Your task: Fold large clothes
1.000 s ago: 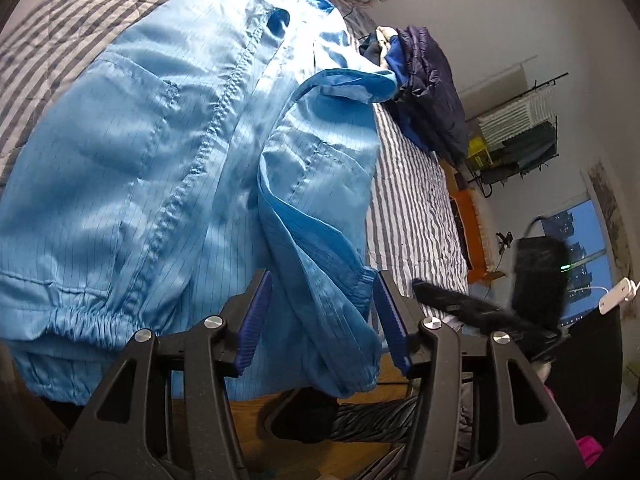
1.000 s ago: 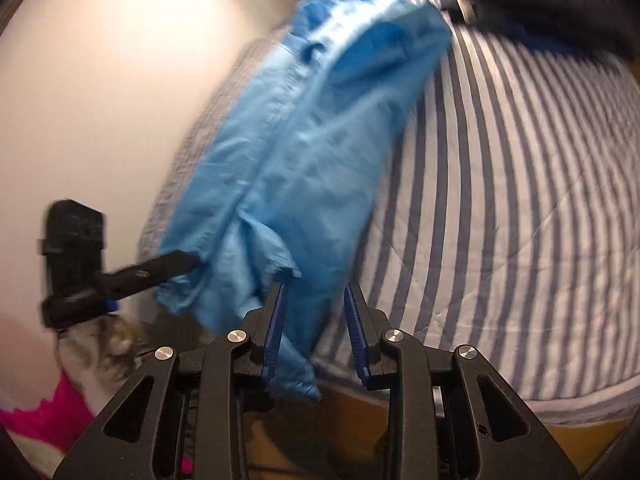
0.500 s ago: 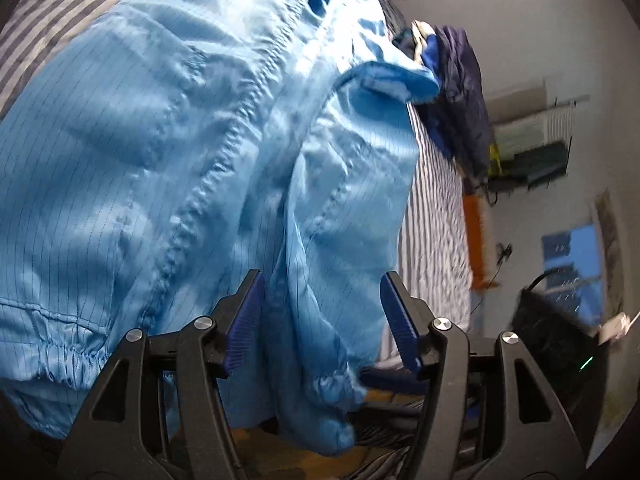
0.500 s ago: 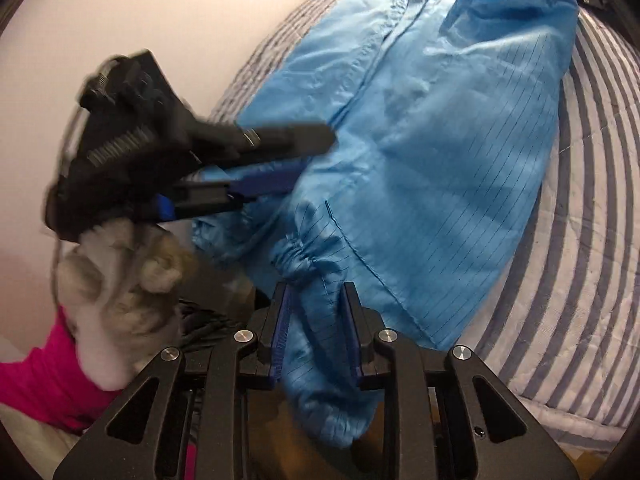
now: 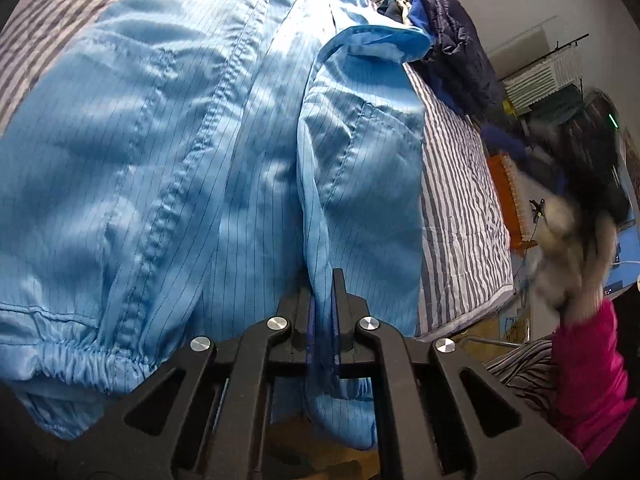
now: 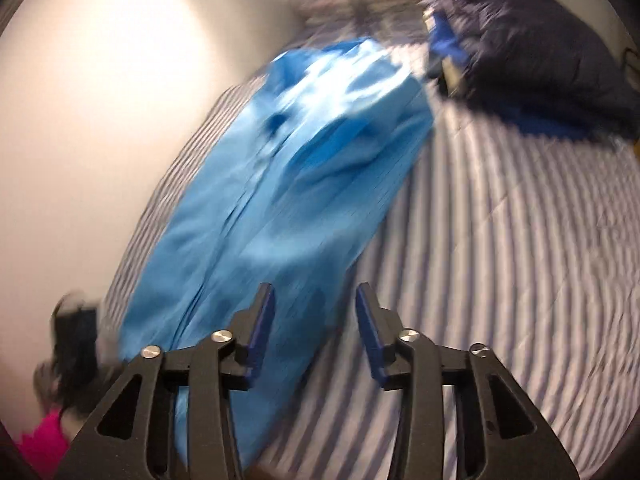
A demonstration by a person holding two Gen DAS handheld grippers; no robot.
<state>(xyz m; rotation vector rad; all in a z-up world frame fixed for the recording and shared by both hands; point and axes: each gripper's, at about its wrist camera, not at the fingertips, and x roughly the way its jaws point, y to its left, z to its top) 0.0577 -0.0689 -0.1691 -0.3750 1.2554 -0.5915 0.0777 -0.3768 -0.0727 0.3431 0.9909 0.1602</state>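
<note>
On striped bedding point(image 5: 460, 216), blue garment point(image 5: 160, 152) — fold pinched by just-closed left gripper point(image 5: 324, 312). Right gripper point(image 6: 316, 324), jaws just parted, nothing between. Right view only: white wall point(image 6: 100, 100) — dark jacket point(image 6: 532, 48) beyond garment.

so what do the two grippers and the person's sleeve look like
Both grippers are matte black plastic frames with triangular cut-outs and round silver screw heads. The left gripper and the right gripper each carry two slim fingers lined with dark blue pads. The person wears a bright pink sleeve with a pale fuzzy glove, blurred here.
</note>
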